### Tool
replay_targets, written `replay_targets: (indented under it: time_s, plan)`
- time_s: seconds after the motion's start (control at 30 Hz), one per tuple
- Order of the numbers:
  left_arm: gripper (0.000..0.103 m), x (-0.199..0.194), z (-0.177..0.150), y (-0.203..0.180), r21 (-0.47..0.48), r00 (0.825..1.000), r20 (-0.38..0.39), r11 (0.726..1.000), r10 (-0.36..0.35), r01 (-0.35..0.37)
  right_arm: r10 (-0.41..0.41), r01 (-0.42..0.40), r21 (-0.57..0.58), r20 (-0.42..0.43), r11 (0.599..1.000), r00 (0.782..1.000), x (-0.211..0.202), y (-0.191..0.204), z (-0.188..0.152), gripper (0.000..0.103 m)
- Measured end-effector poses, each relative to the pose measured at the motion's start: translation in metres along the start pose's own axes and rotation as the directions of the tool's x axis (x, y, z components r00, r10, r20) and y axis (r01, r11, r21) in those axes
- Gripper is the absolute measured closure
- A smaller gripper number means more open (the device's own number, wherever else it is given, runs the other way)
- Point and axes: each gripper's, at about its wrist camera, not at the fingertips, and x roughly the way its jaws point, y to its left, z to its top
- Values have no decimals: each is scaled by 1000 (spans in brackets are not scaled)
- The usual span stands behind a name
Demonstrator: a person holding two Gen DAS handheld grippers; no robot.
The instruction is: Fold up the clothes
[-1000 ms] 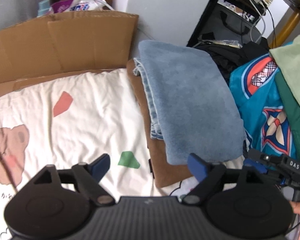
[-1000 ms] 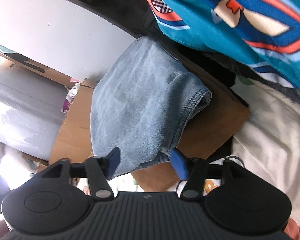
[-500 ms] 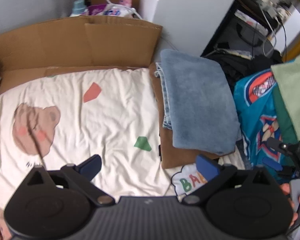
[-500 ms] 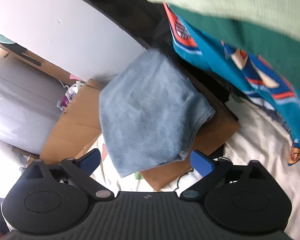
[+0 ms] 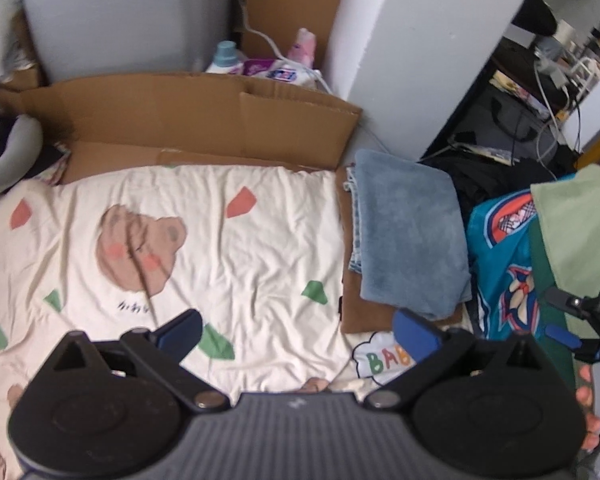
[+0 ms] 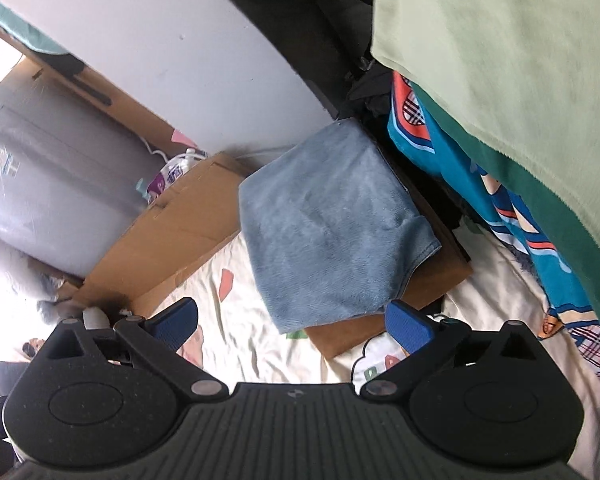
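1. Left gripper [image 5: 296, 336]: jaws spread wide, having just finished opening; nothing between them. It hangs above the cream bedsheet [image 5: 236, 248].
2. Right gripper [image 6: 292, 324]: jaws fully apart, nothing held.
3. Folded blue garment [image 5: 408, 232]: rests on a brown board [image 5: 360, 316], ahead and to the right of the left gripper. Its long axis runs away from the person.
4. Unfolded clothes pile [image 6: 500, 160]: teal print under green cloth, lying to the right. The right gripper is judged nearer, so the next pick likely falls to it.
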Motion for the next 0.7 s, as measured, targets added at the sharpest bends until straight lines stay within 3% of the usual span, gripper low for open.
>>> replay_targets:
  time_s: [0.27, 0.7]
  plan:
    - [1, -67, -8, 20, -16, 998, 49, 999, 33, -32, -18, 16, -63, -43, 998, 999, -29, 44, 0, 0]
    - [1, -168, -26, 78, -83, 992, 64, 991, 109, -103, -38, 25, -154, -83, 988, 996, -71, 111, -13, 0]
